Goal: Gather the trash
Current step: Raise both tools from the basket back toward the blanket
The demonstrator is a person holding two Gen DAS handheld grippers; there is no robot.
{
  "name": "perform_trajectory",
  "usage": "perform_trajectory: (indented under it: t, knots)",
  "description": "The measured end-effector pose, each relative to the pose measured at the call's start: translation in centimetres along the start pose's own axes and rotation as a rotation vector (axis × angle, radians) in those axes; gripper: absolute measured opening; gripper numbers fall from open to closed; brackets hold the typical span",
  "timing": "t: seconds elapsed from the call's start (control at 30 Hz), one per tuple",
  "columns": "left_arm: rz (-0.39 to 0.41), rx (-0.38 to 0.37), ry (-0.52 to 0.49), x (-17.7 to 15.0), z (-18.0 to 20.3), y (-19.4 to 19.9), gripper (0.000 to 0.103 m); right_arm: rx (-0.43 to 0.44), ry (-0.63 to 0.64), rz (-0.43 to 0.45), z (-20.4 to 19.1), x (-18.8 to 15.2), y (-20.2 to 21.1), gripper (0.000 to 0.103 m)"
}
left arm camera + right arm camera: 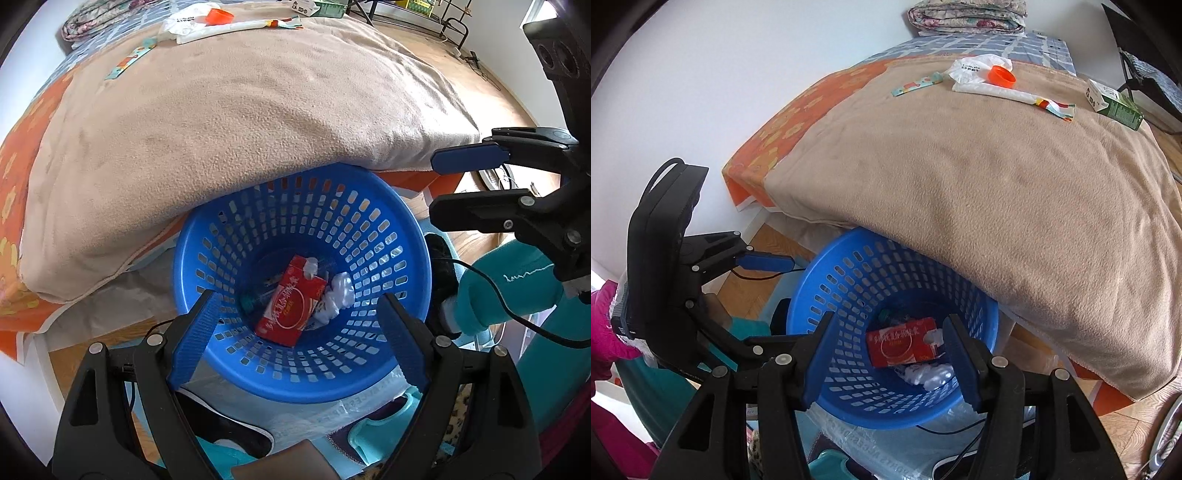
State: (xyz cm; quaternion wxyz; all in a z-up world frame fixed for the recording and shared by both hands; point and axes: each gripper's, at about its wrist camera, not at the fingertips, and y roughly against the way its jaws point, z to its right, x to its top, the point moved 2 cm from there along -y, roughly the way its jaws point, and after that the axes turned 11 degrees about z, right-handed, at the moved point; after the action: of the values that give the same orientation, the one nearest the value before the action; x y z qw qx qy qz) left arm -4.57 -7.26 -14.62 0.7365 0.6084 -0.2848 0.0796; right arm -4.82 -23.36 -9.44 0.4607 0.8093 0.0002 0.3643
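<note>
Left gripper: my left gripper [299, 332] hangs over the blue basket [369, 384], fingers spread wide with nothing between them. From the right wrist camera I see it at the left [764, 262], side-on.

Right gripper: my right gripper [890, 362] also hovers above the basket mouth, jaws well apart and holding nothing. In the left wrist view it sits at the right edge [458, 184], beside the bed corner.

Basket: it stands on the floor, tucked partly under the overhanging tan blanket [240, 122]; its far rim touches the blanket's edge.

Red carton: I see a red carton [290, 306] lying flat on the basket bottom. In the left view its long axis runs diagonally, torn white top end toward the upper right, closed end toward the lower left. In the right view [905, 341] it lies nearly left to right, opened end to the right.

Other trash inside: a crumpled white wrapper [338, 295] lies just beside the carton's open end, and a small teal-capped item [255, 299], partly hidden, is at the carton's other side.

Still on the bed: an orange cap [1001, 76] resting on a white plastic bag [971, 68], a long white wrapper [1015, 94] pointing toward the green-and-white carton [1115, 105], and a small patterned strip [916, 84], all well apart from the basket.

Far end of bed: a folded floral quilt [967, 16].
</note>
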Motion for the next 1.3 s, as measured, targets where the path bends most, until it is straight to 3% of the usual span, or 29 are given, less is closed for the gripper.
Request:
perform_trajectory:
  t: [0.6,0.9,1.03,1.3]
  knots:
    - [0.028,-0.009,0.029,0.9,-0.4,0.6,0.089,-0.012,-0.003,0.037,0.1,0.6,0.8,0.063]
    - [0.081,-0.018,0.120,3.0,-2.7,1.3,0.089,-0.033,-0.035,0.107,0.7,2.4,2.0,0.066]
    - [0.093,-0.001,0.155,4.4,-4.2,1.5,0.089,-0.048,-0.050,0.140,1.3,3.4,2.5,0.077]
    - [0.122,-0.022,0.261,7.7,-8.1,1.8,0.088,-0.070,-0.026,0.194,2.4,6.4,3.0,0.080]
